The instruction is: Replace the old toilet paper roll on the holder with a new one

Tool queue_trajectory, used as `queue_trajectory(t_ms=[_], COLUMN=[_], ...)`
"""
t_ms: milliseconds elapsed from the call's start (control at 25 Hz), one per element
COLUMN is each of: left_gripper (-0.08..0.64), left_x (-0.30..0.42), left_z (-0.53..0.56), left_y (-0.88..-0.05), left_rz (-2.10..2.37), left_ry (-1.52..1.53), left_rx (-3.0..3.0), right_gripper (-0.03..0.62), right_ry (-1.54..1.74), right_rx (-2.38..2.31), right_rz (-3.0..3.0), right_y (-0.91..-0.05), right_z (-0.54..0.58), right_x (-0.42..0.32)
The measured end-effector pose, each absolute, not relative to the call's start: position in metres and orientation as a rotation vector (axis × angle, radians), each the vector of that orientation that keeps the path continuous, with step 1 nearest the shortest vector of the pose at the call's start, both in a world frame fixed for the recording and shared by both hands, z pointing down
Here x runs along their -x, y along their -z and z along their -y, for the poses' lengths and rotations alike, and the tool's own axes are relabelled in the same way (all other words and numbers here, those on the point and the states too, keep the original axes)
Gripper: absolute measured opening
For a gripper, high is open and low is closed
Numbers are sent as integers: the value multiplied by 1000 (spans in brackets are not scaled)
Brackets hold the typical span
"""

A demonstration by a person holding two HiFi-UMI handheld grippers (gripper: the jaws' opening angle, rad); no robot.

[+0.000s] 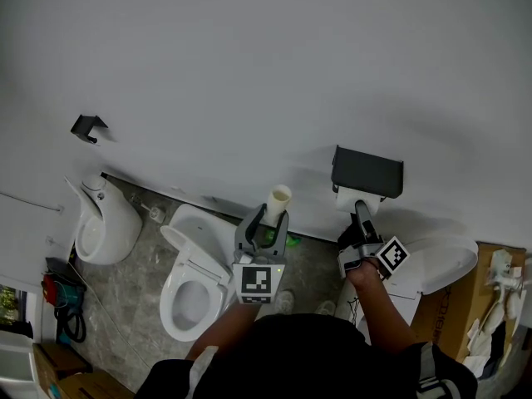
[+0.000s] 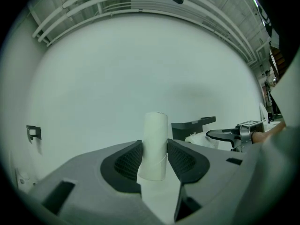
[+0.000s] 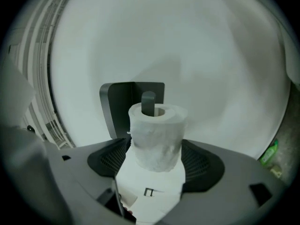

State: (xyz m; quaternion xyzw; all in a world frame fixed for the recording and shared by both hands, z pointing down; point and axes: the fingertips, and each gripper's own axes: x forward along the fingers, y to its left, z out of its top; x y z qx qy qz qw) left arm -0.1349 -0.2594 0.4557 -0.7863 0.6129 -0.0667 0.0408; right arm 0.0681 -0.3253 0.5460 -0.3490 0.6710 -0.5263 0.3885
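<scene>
Cardboard tube (image 2: 155,125) clamped in left tool (image 2: 154,145); right tool (image 3: 155,144) gapes round the new roll (image 3: 156,128), half-hiding the holder's peg (image 3: 148,101).

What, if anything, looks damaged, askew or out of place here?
The new toilet paper roll, over the holder's peg, looks rumpled and pinched in around its lower half. Nothing else stands out.

Old cardboard tube (image 2: 154,144) looks smooth and matt, new toilet paper roll (image 3: 156,135) is soft, bumpy paper, holder (image 3: 117,107) is matt black, toilet (image 1: 195,281) is glossy ceramic.
</scene>
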Motion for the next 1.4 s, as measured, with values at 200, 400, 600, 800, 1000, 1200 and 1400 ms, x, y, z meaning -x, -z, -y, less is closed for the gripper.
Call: queue_trajectory(t_ms=[200, 400, 600, 800, 1000, 1200, 1400], left_gripper=[167, 166, 166, 166, 166, 166, 166], left_x=[123, 110, 98, 86, 79, 81, 82], left_z=[261, 261, 264, 264, 264, 262, 261], left_y=[-456, -454, -451, -450, -449, -451, -447], left_rz=[-1845, -1808, -1772, -1745, -1731, -1756, -1754], left_ry=[200, 193, 179, 172, 162, 165, 170], left_rx=[2438, 2469, 2498, 2521, 2530, 2530, 2515], right_gripper=[328, 328, 327, 319, 270, 187, 21], right_ry=[1237, 1048, 733, 460, 240, 95, 63], right_rx=[949, 1069, 1264, 1429, 1551, 1631, 1695], right_rz=[-1844, -2120, -2425, -2660, -2780, -2798, -2693], right_y=[-533, -515, -493, -481, -470, -456, -445], right_z=[312, 287, 272, 264, 258, 256, 252], right_x=[-84, -96, -101, -102, -105, -114, -136])
